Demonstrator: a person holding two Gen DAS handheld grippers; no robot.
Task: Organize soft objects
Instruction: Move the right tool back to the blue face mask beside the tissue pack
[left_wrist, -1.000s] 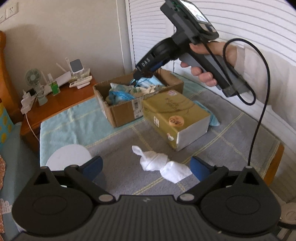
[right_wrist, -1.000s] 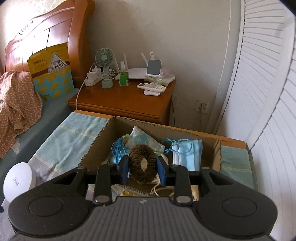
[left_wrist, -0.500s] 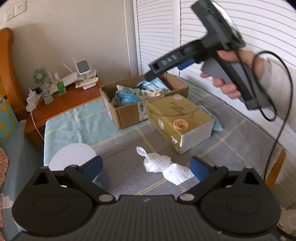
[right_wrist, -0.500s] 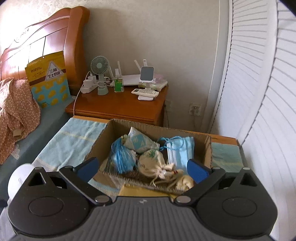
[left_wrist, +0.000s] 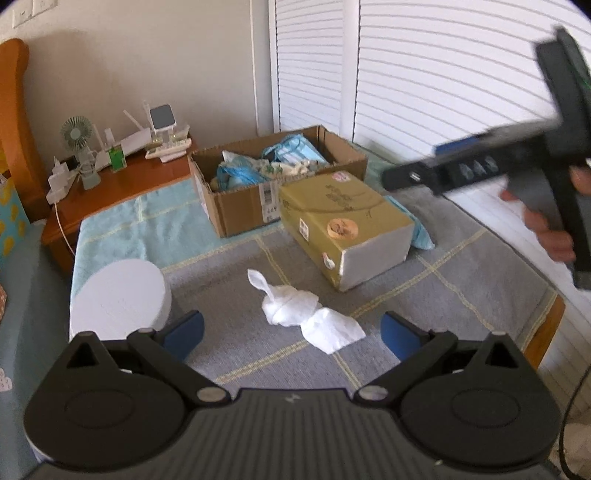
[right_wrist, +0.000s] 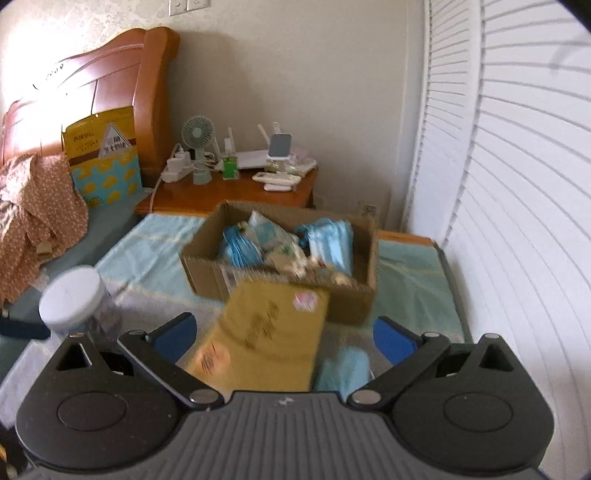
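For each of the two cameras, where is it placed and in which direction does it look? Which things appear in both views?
Left wrist: sits on the left gripper, open, facing a white cloth on the grey blanket; the right gripper and hand show at right.
Right wrist: sits on the right gripper, open, facing the nightstand; no hand shows.
Shared: cardboard box, yellow box, white-lidded jar.

I see the open cardboard box (left_wrist: 236, 210) packed with soft items: blue face masks (left_wrist: 295, 151), a blue bundle (left_wrist: 236, 175), pale printed pouches (right_wrist: 271, 232). A white knotted cloth (left_wrist: 306, 314) lies loose on the grey blanket, well apart from the box.
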